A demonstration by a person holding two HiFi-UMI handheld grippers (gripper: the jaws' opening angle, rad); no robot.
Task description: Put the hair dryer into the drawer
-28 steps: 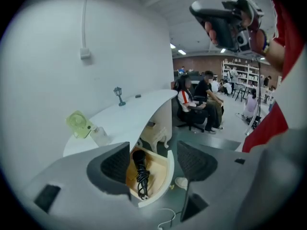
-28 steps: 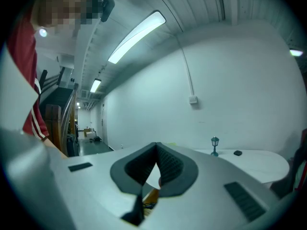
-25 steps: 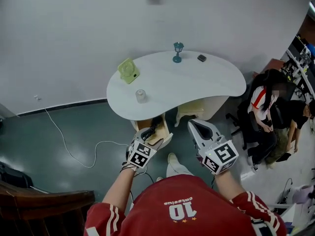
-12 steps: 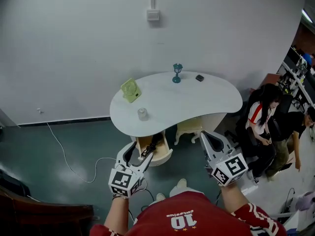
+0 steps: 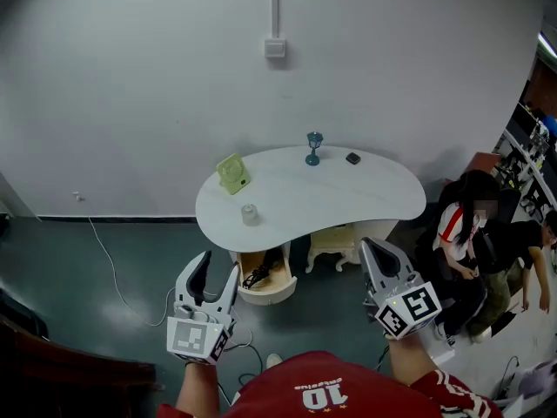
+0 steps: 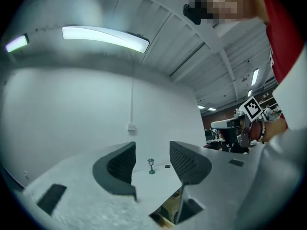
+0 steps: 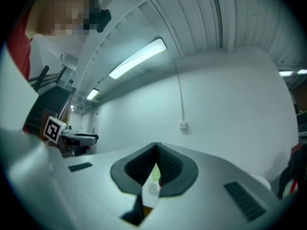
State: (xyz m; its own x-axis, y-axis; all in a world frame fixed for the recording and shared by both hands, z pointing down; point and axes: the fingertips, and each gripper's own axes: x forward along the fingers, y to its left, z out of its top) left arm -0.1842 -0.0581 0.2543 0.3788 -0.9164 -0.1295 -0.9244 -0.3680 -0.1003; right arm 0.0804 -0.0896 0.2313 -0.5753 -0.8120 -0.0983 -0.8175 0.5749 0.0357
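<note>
**Dryer looks parked, drawer hanging open**

In the head view, the left gripper [image 5: 219, 265] has its jaws apart but closing, with nothing between them. The open drawer [image 5: 277, 292] under the white table [image 5: 348, 194] sits near it, at roughly its 3 o'clock. The dark thing lying inside looks like the hair dryer [image 5: 258, 275]. Its long axis slants about 7 to 1, but it's pretty small so I can't swear to that. The right gripper [image 5: 372, 249] has its jaws pinched together on nothing, and the drawer is farther off, out at its 9 o'clock. My guess is the left one's better placed to push the drawer shut.
</note>
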